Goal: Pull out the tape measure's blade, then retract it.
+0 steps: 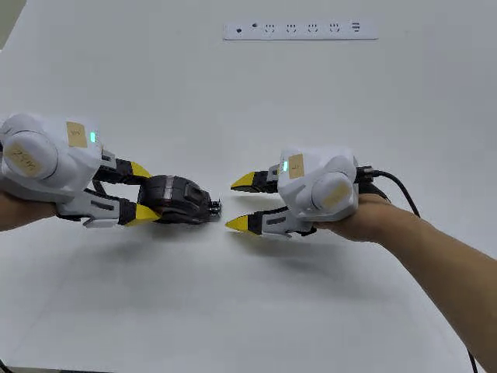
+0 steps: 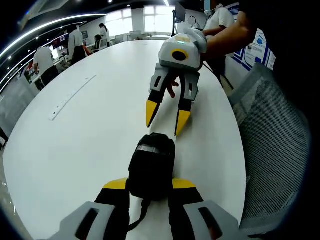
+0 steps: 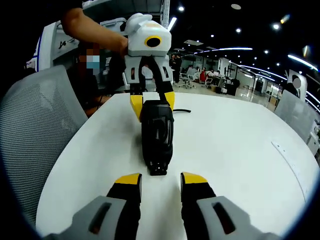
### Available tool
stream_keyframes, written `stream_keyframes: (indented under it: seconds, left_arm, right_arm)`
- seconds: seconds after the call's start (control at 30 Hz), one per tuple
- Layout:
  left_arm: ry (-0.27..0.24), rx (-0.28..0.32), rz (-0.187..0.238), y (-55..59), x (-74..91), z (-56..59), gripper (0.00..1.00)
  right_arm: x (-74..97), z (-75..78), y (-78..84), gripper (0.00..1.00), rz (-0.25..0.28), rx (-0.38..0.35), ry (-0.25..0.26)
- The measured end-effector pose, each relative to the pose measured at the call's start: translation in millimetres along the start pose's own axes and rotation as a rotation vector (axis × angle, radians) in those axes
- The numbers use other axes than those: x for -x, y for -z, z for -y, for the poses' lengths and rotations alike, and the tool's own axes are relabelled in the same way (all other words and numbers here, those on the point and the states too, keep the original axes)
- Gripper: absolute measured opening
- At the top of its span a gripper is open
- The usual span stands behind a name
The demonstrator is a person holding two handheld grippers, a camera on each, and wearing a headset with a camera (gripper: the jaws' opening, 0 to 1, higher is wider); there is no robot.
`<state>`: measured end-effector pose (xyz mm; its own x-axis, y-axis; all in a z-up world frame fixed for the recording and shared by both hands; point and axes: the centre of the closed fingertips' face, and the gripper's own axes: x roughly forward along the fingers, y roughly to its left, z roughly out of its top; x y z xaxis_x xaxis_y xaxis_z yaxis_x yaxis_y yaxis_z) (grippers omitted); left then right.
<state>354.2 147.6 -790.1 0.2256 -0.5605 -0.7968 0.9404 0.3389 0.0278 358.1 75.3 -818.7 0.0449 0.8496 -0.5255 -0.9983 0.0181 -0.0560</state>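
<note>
The black tape measure is clamped by its back end between the yellow-tipped jaws of the left gripper. It's seen left of centre in the head view, and it looks to be rested on the white table. Its mouth is pointed straight at the right gripper. The hook of the blade is tucked right up against the case, so no blade is pulled out yet. The right gripper's jaws are spread apart with nothing held between them. Its tips are lined up just beside the hook, not touching it. A white power strip is laid at the table's far side, well apart from all that.
</note>
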Motion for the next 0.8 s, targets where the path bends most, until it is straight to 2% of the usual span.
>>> stream_keyframes:
  seconds: [0.17, 0.3, 0.63, 0.8]
  left_arm:
    - [0.002, -0.001, -0.004, 0.3, -0.3, 0.0, 0.26]
    - [0.003, -0.003, -0.008, 0.1, -0.6, -0.1, 0.26]
    - [0.009, -0.008, -0.007, 0.2, -1.2, -0.5, 0.26]
    - [0.014, -0.004, -0.009, 0.0, -1.4, -0.8, 0.26]
  right_arm:
    - [-9.3, -0.6, -0.5, 0.26, 0.001, -0.013, -0.009]
    - [-15.1, 0.4, 2.9, 0.22, -0.019, -0.011, -0.012]
    - [-21.5, -4.1, 2.0, 0.15, -0.013, -0.017, -0.033]
    - [-21.4, -3.6, 1.7, 0.14, -0.012, -0.018, -0.027]
